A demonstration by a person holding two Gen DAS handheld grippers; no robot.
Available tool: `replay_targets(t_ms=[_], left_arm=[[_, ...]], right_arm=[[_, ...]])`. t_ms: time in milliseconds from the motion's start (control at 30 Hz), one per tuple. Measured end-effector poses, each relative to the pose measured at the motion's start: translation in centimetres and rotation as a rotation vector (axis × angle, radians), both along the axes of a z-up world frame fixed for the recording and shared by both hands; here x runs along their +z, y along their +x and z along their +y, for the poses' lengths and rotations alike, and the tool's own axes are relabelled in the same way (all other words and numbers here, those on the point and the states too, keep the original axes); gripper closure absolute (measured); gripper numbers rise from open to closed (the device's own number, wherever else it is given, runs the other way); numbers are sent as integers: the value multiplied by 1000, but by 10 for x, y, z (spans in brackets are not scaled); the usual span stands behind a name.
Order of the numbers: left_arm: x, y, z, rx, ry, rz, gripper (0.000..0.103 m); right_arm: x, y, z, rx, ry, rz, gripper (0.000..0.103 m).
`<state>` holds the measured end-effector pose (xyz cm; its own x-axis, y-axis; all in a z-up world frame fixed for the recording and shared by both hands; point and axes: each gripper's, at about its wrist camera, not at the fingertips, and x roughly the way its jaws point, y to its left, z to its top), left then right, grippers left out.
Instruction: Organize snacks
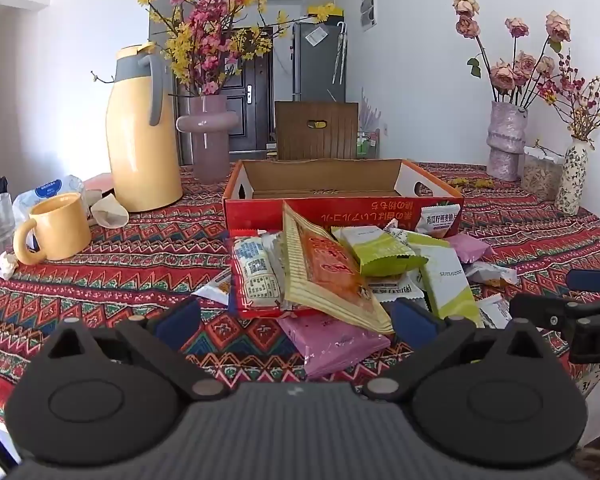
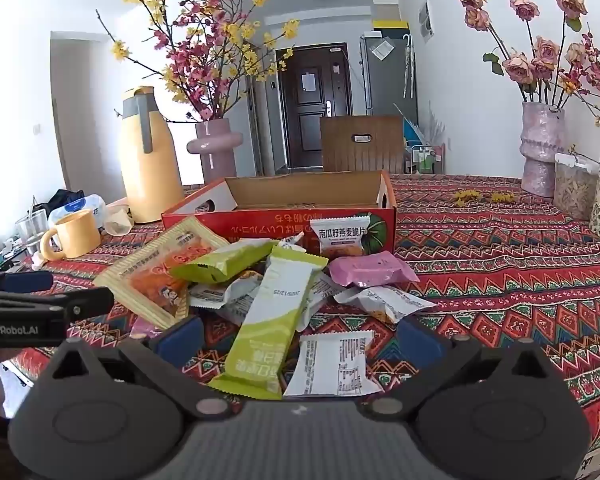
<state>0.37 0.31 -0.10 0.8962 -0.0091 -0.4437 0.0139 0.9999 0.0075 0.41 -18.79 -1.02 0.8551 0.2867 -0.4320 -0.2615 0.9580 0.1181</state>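
A loose heap of crinkled foil and plastic snack packets (image 2: 276,288) lies on the bench (image 2: 500,264), which is covered by a woven red cloth with zigzag bands, just in front of an open, shallow cardboard box (image 1: 340,196) with a glossy red front and plain brown inside. Both claws hang released, blue pads spread wide with nothing between them: the left claw (image 1: 300,316) stands over a pink packet (image 1: 332,340) and a ribbed cream sachet (image 1: 332,276) with an orange panel, the right claw (image 2: 300,340) over a long lime-green bar (image 2: 268,320) and a white packet (image 2: 332,364) lying print side up. The left view alone shows a white bar (image 1: 258,272) on a red pack at the heap's left edge; the right view alone shows a square white packet (image 2: 342,236) leaning upright against the box front, half cut off in the left view. A smooth yellow flask (image 1: 140,136) and matching mug (image 1: 56,226) stand to the left, with a matte pink vase (image 1: 208,136) of blossom twigs behind. The lower packets are mostly buried, their print unreadable.
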Motion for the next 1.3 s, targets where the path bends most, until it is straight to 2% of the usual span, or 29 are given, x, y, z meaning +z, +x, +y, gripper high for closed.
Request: replay_targets(t_ms=[1300], left_arm=[[-2,-7,3,8,-12,-7,0]], right_arm=[[-4,1,0,-2,3,11,0]])
